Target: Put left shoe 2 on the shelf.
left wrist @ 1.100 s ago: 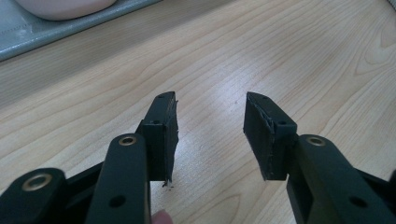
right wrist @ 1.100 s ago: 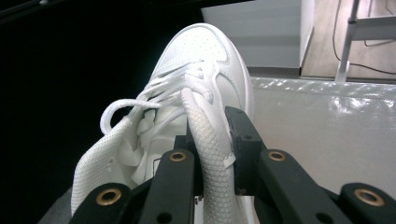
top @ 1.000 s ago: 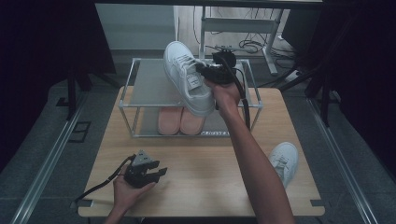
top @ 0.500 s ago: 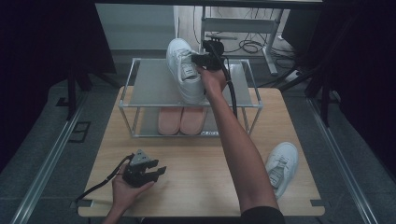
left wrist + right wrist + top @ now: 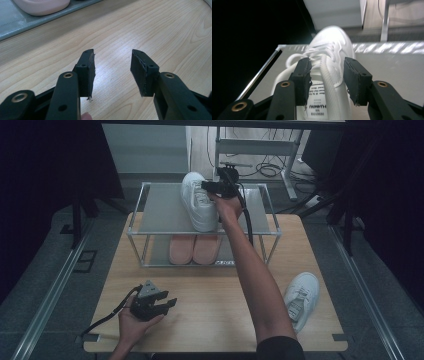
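A white sneaker [image 5: 197, 207] lies on the top shelf of a metal-framed rack [image 5: 160, 215], toe pointing away from me. My right gripper [image 5: 209, 185] is at its heel end, reached out over the shelf. In the right gripper view the jaws have just been opening: the right gripper [image 5: 325, 66] straddles the sneaker's [image 5: 329, 47] collar edge, and the pads stand apart from it. My left gripper [image 5: 169, 303] rests in a hand at the table's front left, open with nothing between its fingers; in the left gripper view it [image 5: 112, 55] faces bare wood.
A pair of pink slippers [image 5: 192, 247] sits on the rack's lower shelf; one toe [image 5: 42, 6] shows in the left gripper view. A second white sneaker [image 5: 300, 297] lies on the wooden table [image 5: 210, 290] at the front right. Dark curtains flank the table.
The right hand carried the tilted sneaker left and down onto the top shelf. Its jaws then opened and let go. The left gripper stayed put.
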Action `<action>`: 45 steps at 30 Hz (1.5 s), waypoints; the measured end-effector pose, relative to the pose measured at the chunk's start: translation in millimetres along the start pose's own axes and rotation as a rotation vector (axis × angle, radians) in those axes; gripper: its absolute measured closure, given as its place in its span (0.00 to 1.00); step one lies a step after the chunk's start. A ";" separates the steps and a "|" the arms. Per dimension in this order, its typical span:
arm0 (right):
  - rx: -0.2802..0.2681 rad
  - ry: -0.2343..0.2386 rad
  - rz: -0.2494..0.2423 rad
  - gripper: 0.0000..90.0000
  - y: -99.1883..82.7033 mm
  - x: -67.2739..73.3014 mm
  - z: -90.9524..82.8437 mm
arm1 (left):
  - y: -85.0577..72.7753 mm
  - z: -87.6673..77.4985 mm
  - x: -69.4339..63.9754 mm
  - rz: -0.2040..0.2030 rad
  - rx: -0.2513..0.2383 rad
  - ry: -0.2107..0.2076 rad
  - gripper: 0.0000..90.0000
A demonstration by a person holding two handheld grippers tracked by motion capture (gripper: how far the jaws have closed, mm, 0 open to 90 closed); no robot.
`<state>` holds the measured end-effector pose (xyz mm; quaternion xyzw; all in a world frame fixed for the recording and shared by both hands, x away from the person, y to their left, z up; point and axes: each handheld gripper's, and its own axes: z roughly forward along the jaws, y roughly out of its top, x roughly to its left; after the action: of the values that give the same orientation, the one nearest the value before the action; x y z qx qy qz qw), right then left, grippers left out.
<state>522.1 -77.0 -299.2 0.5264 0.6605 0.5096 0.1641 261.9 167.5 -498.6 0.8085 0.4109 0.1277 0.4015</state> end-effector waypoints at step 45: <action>0.152 0.021 -0.294 1.00 -74.3 21.7 -28.1 | 0.4 -5.3 -0.6 -0.002 -0.018 0.004 0.62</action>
<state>453.2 -66.9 -343.1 0.4297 0.7686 0.4342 0.1899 259.0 169.8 -494.8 0.8042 0.4113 0.1328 0.4080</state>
